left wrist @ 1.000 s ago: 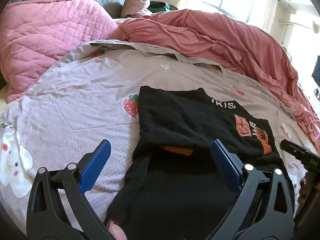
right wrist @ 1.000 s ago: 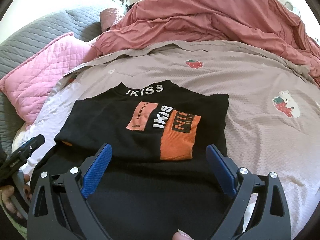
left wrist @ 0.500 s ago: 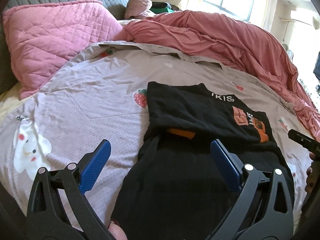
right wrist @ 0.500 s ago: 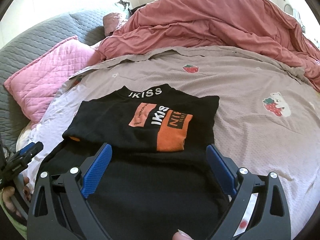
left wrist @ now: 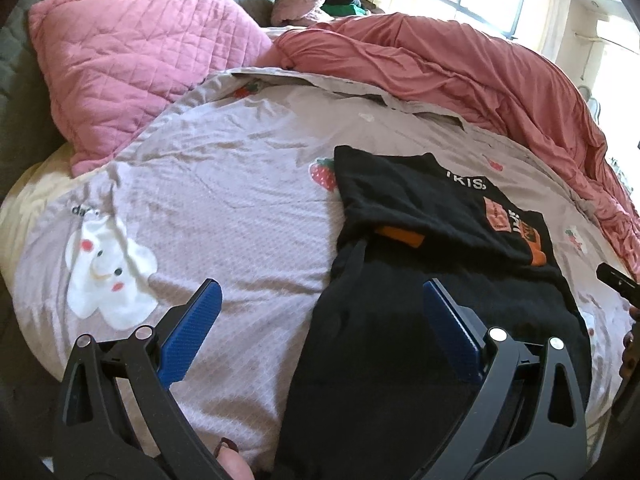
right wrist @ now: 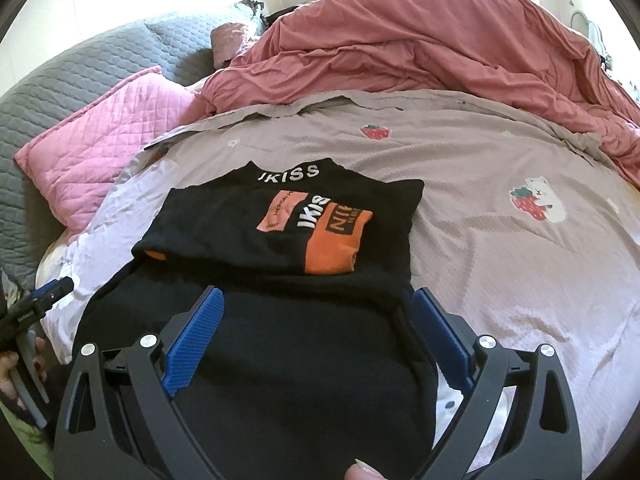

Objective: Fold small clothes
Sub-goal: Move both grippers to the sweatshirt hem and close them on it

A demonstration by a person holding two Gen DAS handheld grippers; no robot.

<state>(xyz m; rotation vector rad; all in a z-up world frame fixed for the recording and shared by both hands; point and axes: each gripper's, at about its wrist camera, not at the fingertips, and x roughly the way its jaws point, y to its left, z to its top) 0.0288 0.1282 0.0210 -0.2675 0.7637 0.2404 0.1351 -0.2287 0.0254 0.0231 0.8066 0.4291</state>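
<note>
While both grippers hover with jaws wide and empty, the black top lies part-folded near the bed's front edge, long axis running away from them; right gripper sits squarely over its hem, left gripper straddles its left edge.

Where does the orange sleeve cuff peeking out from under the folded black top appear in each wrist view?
Left wrist: the orange cuff sits right of centre, at the near left edge of the folded black top.
Right wrist: the orange cuff sits left of centre, at the top's near left corner.
Shared landmark: the white IKISS lettering on the collar; the pink quilted pillow also shows in both.
</note>
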